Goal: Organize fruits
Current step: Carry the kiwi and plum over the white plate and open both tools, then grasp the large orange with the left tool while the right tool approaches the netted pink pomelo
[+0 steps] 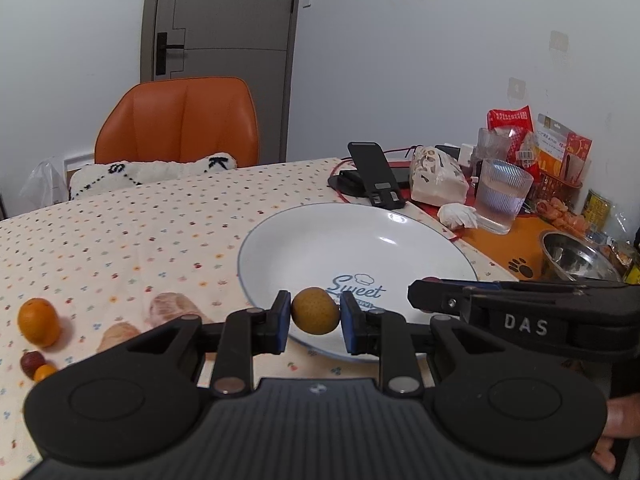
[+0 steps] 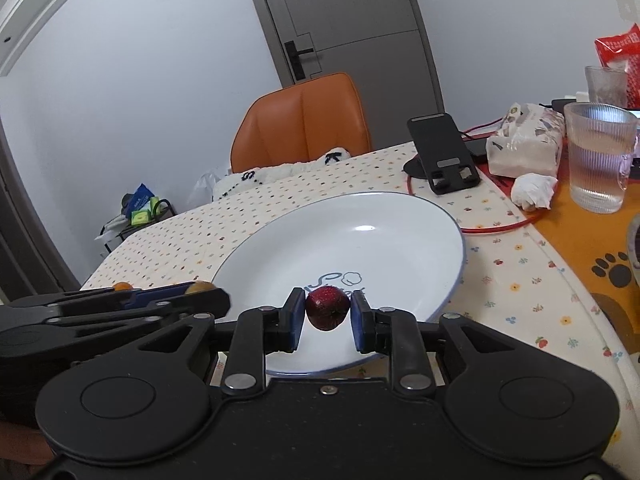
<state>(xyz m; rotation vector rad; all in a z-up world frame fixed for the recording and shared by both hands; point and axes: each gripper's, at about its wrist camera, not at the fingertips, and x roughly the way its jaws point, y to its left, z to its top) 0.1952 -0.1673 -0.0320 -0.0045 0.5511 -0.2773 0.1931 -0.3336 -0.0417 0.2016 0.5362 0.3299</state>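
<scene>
You've got a yellow-brown speckled fruit (image 1: 315, 311), round and dull-skinned, pinched between blue pads and held off the cloth over the near rim of the white plate (image 1: 304, 240). Your other fruit is a dark red glossy one (image 2: 327, 307), apple-shaped, also clamped between blue pads, hanging over the plate's near edge. Plate is shallow, blue-rimmed, "Sweet" printed inside, flat on the dotted tablecloth, nothing resting in it. Left on the cloth, well apart from the plate: an orange (image 1: 38, 322), with a small dark red fruit (image 1: 31, 362) and a small orange fruit (image 1: 45, 372) touching each other just beside it.
</scene>
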